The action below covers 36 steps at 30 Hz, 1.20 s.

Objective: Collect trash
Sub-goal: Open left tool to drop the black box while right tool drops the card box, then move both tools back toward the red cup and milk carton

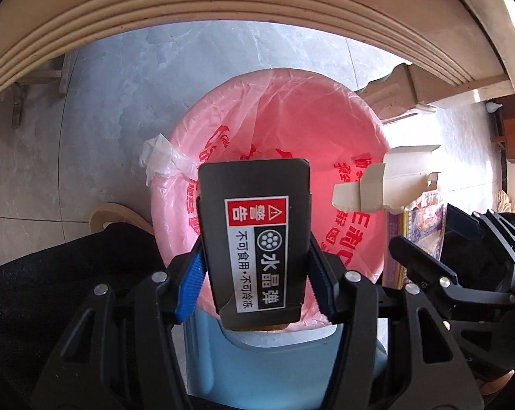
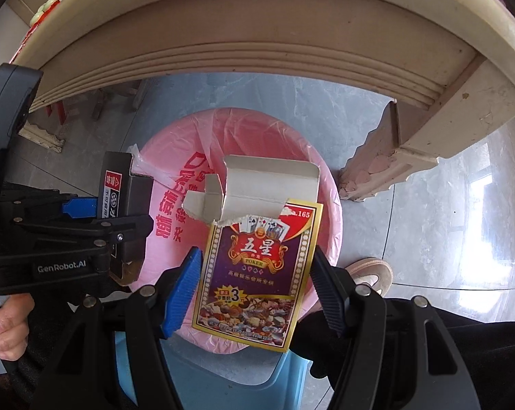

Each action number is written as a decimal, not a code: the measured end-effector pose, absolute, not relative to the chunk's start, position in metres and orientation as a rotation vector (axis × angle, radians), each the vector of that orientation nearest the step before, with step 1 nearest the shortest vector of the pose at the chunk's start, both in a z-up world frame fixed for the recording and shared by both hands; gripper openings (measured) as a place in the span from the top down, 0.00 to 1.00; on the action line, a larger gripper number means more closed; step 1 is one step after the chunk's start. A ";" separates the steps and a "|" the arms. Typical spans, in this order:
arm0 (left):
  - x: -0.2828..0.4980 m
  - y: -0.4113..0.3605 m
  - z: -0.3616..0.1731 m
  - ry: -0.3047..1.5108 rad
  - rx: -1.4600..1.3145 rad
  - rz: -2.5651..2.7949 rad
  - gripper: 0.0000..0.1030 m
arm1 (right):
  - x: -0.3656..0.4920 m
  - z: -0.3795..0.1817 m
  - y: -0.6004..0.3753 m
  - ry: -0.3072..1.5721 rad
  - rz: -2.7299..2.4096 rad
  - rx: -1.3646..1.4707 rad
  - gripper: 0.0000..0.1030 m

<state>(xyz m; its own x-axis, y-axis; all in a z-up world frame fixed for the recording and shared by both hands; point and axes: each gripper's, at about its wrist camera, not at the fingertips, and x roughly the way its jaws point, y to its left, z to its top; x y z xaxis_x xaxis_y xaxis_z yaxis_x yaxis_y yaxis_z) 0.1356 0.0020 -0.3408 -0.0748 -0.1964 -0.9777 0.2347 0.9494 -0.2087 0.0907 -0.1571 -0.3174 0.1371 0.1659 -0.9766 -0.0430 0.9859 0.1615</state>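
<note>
Fingers only in right view, black box label legible left

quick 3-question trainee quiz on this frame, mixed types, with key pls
1. True or false: the left gripper is clamped on a dark box that carries a red warning label.
2. Multiple choice: the playing-card box in the right gripper has its top flap (a) taped shut, (b) torn and standing open, (c) missing entirely.
3. Short answer: what lies directly below both held boxes?

Key
1. True.
2. b.
3. The blue bin lined with a pink bag, which stands on the grey floor by the table leg.
</note>
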 end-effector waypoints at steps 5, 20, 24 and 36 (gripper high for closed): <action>0.140 -0.001 -0.361 1.652 0.037 -0.319 0.47 | 0.095 -0.342 -0.153 1.471 0.160 0.094 0.39; 0.146 -0.011 -0.386 1.722 0.053 -0.297 0.47 | 0.103 -0.382 -0.143 1.531 0.187 0.074 0.39; 0.149 -0.009 -0.391 1.741 0.050 -0.276 0.47 | 0.102 -0.381 -0.140 1.530 0.203 0.064 0.37; 0.149 -0.011 -0.389 1.726 0.077 -0.286 0.26 | 0.103 -0.380 -0.137 1.526 0.196 0.037 0.23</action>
